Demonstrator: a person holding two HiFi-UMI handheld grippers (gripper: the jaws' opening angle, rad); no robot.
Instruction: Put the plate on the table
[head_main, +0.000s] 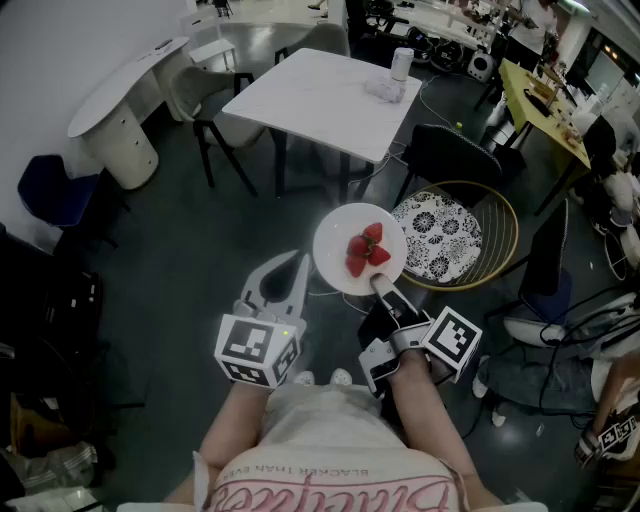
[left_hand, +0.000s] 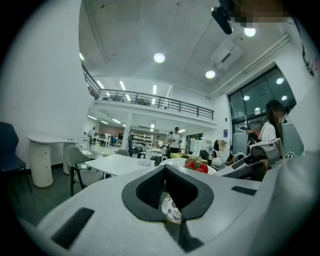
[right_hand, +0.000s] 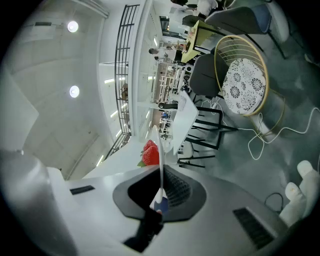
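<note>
Right gripper view is showing the right gripper (right_hand: 160, 194) clamping its jaws on the rim of the plate (head_main: 335, 240), which is riding in mid-air over the floor and carrying strawberries (head_main: 366, 250). The left gripper (head_main: 297, 268) is hanging just beside the plate, jaws pressed together on nothing. The white table (head_main: 300, 100) is lying well ahead of the plate, so the right arm is likely doing the forward carry.

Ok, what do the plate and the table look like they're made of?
Plate: thin, smooth, plain white with a slight sheen, its rim very slim edge-on in the right gripper view; ceramic or melamine, can't tell which. Table: flat matte white top, probably laminate or painted board, on thin dark legs that look like metal.
</note>
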